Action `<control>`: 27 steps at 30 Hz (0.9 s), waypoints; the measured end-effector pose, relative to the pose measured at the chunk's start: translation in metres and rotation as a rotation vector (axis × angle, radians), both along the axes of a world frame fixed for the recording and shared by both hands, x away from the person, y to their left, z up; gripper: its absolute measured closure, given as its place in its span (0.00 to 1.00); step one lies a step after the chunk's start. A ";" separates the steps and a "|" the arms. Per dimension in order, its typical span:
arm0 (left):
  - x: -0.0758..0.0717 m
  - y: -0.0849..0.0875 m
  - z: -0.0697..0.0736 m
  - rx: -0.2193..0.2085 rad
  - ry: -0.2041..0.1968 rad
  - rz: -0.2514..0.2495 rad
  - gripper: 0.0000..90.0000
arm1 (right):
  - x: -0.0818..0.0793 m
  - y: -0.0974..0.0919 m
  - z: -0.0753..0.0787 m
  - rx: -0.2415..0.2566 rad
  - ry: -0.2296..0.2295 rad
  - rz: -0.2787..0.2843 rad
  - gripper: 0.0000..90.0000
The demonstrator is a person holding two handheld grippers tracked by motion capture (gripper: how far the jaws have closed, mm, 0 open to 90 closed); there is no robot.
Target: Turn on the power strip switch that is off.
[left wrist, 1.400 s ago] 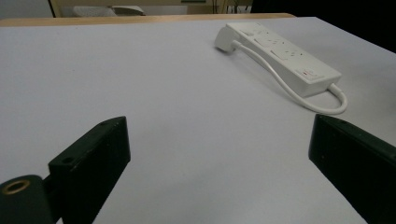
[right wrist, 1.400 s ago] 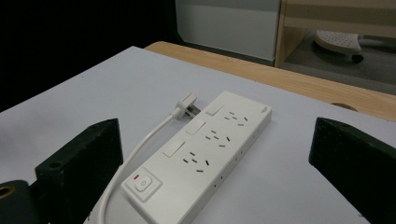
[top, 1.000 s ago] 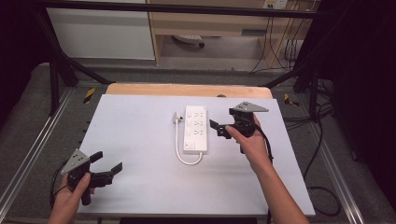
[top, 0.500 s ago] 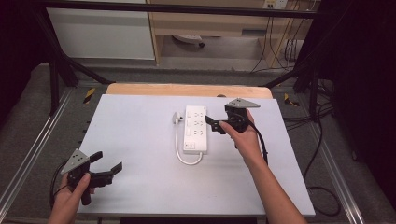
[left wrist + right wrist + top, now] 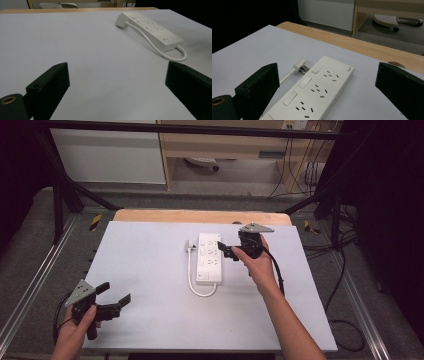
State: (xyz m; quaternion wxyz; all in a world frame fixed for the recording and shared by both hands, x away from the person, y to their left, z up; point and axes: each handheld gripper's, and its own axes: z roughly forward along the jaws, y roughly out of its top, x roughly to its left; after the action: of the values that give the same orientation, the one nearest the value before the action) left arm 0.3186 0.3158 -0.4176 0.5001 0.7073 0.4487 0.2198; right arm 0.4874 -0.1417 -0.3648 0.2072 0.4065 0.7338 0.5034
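Note:
A white power strip point(image 5: 210, 258) lies near the middle of the white table point(image 5: 145, 270), its short cable point(image 5: 199, 289) looping back to the plug point(image 5: 189, 245) beside its far end. My right gripper point(image 5: 226, 251) is open and hovers at the strip's right side, jaws pointing left over it. In the right gripper view the strip point(image 5: 317, 92) and plug point(image 5: 300, 68) lie between and beyond the wide-apart jaws. My left gripper point(image 5: 114, 293) is open near the table's front left corner, holding nothing. The strip point(image 5: 150, 26) appears far off in the left gripper view.
A wooden edge point(image 5: 200, 216) borders the table's far side. Black frame bars point(image 5: 60, 195) and metal rails point(image 5: 30, 290) flank the table. Cables point(image 5: 345, 270) trail on the floor at right. A cabinet point(image 5: 110, 155) stands beyond the table.
My right gripper has moved a little left and farther away, closer over the power strip. The left gripper has stayed in place.

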 end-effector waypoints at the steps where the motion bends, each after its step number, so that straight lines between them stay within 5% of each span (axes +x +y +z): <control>1: 0.000 0.000 0.000 0.000 0.000 0.000 0.06 | 0.001 0.000 0.000 0.000 0.000 0.000 0.07; 27: 0.000 0.001 0.000 -0.004 0.003 0.003 0.06 | 0.024 0.016 -0.006 -0.005 0.008 -0.024 0.13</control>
State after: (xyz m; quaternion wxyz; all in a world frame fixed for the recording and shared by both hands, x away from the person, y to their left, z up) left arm 0.3190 0.3167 -0.4177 0.5003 0.7061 0.4511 0.2185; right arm 0.5109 -0.1258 -0.3713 0.2117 0.4167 0.7309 0.4973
